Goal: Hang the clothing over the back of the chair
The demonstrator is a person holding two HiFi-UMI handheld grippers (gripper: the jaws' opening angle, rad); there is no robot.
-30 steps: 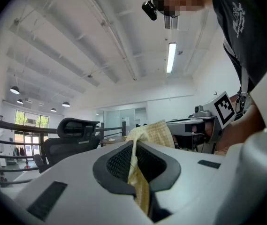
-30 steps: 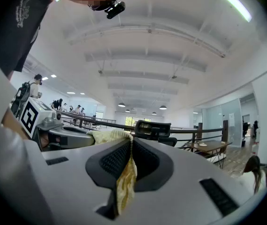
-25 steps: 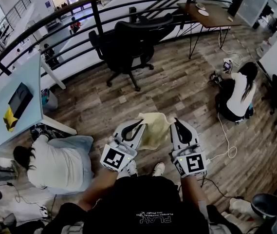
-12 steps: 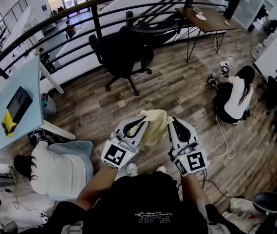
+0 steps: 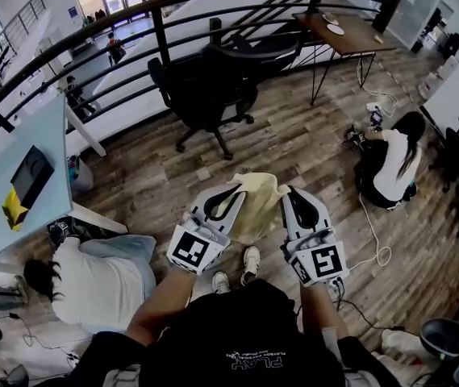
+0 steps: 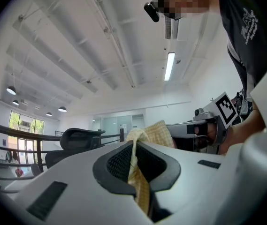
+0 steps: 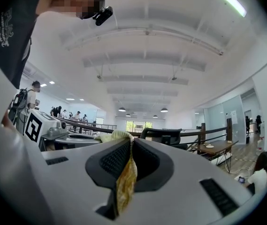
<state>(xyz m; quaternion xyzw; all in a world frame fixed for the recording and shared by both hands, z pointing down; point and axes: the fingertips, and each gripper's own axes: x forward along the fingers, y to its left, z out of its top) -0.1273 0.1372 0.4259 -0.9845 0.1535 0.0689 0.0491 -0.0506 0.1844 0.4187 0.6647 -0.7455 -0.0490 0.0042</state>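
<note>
A pale yellow piece of clothing point(image 5: 255, 204) hangs between my two grippers, held out in front of me above the wooden floor. My left gripper point(image 5: 223, 198) is shut on its left edge; the fabric point(image 6: 138, 172) is pinched between the dark pads. On the right edge my right gripper point(image 5: 291, 196) is shut too, with the cloth point(image 7: 125, 182) squeezed in its jaws. The black office chair point(image 5: 209, 83) stands ahead of me by the railing, its back towards me, well apart from the clothing. It also shows as the chair point(image 6: 79, 139) in the left gripper view and the chair point(image 7: 164, 136) in the right gripper view.
A person in white point(image 5: 92, 272) crouches on the floor at my left, another point(image 5: 394, 160) sits at the right with cables. A black railing point(image 5: 156, 31) runs behind the chair. A light blue table point(image 5: 19, 176) stands left, a wooden desk point(image 5: 350, 31) at the back right.
Both grippers have moved forward and a little up with the clothing held between them. The chair now looks slightly nearer.
</note>
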